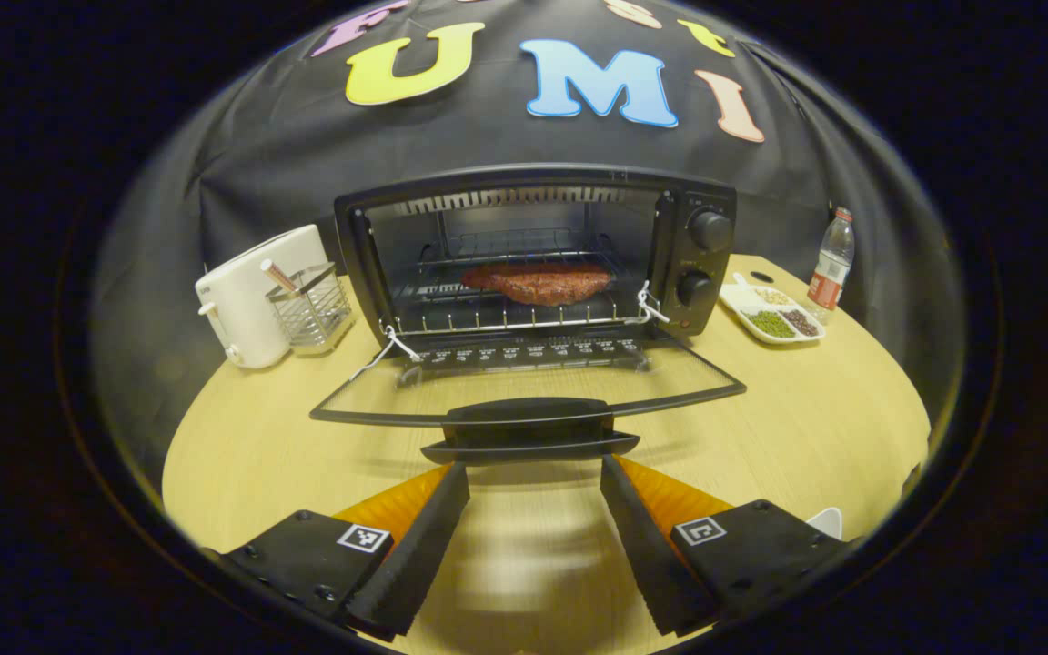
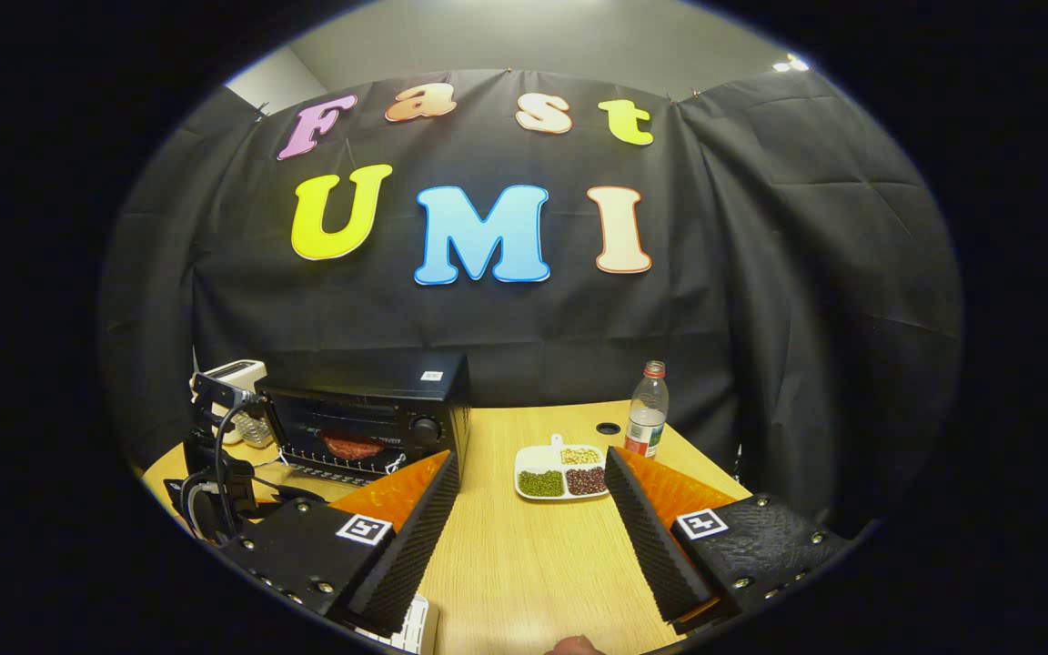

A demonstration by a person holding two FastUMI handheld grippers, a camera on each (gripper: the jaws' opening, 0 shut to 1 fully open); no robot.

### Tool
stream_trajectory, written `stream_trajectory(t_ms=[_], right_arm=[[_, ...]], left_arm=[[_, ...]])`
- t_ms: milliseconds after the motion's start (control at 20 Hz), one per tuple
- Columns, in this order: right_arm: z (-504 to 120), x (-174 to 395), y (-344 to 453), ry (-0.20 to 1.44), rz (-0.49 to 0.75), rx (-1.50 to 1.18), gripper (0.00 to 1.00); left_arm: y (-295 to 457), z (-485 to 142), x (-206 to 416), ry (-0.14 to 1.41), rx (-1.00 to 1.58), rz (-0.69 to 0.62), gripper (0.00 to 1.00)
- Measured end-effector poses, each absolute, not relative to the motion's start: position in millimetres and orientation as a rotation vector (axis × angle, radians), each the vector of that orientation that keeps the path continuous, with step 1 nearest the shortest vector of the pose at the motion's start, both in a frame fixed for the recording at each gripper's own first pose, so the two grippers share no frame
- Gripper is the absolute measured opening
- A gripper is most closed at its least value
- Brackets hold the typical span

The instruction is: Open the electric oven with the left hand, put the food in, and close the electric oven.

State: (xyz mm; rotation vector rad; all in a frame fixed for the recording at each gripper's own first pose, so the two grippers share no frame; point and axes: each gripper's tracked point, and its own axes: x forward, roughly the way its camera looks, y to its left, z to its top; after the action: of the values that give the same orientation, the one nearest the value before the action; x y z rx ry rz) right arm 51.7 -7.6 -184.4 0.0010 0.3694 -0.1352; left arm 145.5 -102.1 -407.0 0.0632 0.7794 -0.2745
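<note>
Right, the electric oven [image 1: 533, 264] stands at the back of the wooden bench [image 1: 806, 418], hard against the black cloth wall, with its glass door [image 1: 524, 382] dropped flat and open toward the left gripper view. The food [image 1: 538, 282], a reddish-brown slab of meat, lies on the wire rack [image 1: 506, 314] inside the cavity, roughly centred. Two round knobs [image 1: 704, 256] sit one above the other on the oven's right panel. The door's black handle [image 1: 529, 428] juts toward the camera, and the left tool [image 1: 533, 478] sits just in front of it, fingers spread wide, gripping nothing; the tips lie close under the handle, though I cannot tell whether they touch it. Left of the oven stands a white toaster [image 1: 246, 296], with a wire mesh holder [image 1: 310, 309] just beside it. On the oven's right, a white divided dish [image 1: 771, 317] holds green, dark and pale beans, and a clear bottle [image 1: 831, 264] with a red label stands upright behind it. Over in the right gripper view, the right tool [image 2: 533, 482] hangs above the bench, jaws wide apart and empty, well clear of the oven, with the dish seen between its fingers.
</note>
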Motion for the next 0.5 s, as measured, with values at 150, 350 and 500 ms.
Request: stream_trajectory(t_ms=[150,350,500], right_arm=[[-186,56,1,0.368,-0.11,0.002,0.98],[-188,62,10,0.367,-0.091,0.008,0.98],[-189,66,11,0.374,-0.089,0.024,0.98]], left_arm=[[-102,-398,149,0.757,0.06,-0.272,1.0],[-102,-376,155,0.687,0.051,-0.272,0.98],[-102,-358,163,0.627,0.042,-0.269,1.0]])
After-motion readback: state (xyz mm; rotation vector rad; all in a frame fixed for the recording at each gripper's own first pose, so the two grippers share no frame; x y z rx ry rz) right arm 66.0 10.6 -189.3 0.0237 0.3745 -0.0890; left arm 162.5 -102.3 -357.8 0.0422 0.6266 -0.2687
